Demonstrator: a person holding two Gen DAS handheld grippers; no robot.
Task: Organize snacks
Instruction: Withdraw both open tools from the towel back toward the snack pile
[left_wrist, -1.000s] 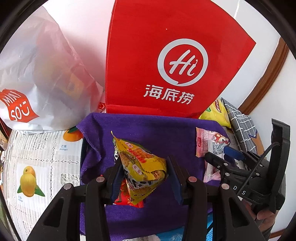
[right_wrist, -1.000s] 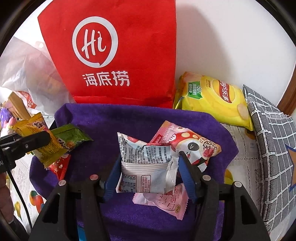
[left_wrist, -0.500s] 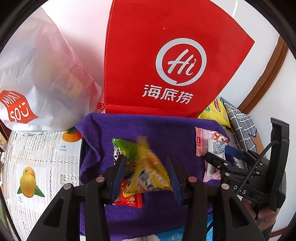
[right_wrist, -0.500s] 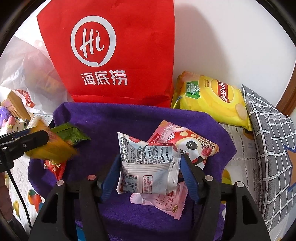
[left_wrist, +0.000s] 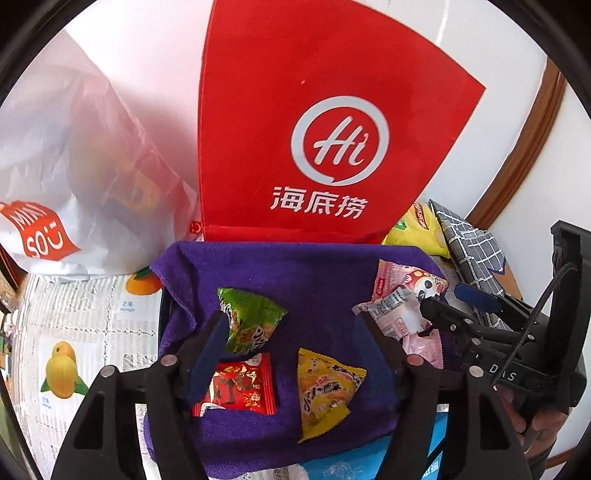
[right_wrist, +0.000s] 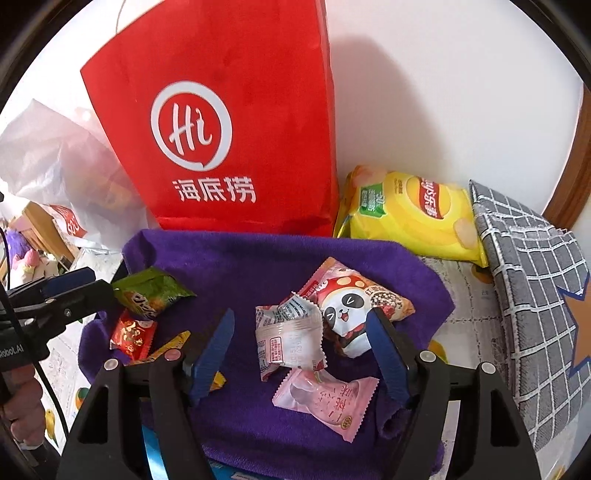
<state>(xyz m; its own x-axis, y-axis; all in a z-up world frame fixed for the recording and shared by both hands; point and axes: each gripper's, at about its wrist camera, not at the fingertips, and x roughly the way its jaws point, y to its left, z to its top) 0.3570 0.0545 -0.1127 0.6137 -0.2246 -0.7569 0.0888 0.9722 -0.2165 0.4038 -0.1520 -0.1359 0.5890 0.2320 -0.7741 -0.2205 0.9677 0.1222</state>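
Both claws have let go since a second ago: the yellow packet (left_wrist: 327, 391) that the left gripper (left_wrist: 291, 336) pinched then now lies flat on the purple towel (left_wrist: 295, 266), and the white-and-pink packet (right_wrist: 290, 339) has dropped out of the right gripper (right_wrist: 301, 338).

From the left wrist, the left gripper stands released, fingers wide. The yellow packet rests just inside its right finger, the red packet (left_wrist: 236, 384) by its left finger, the green packet (left_wrist: 249, 319) just ahead of the left fingertip. To do this step well I would judge it best to lift the claw straight back without brushing the three packets, keeping them grouped on this side. The red packet's left edge is hidden behind the finger, and the towel's near edge is cut off by the claw body. What the white plastic bag (left_wrist: 74, 166) to the far left holds is too hazy to tell.

From the right wrist, the right gripper is likewise spread and empty. The white-and-pink packet sits between its fingers, the panda packet (right_wrist: 351, 306) touches it toward the right finger, and the pale pink packet (right_wrist: 328, 402) lies nearest the claw. The panda packet's lower corner is covered by the right finger; the yellow packet shows only as a sliver beside the left finger. Beyond the towel stand the red bag (right_wrist: 229, 122) and a chip bag (right_wrist: 410, 214), its print too warped to read.
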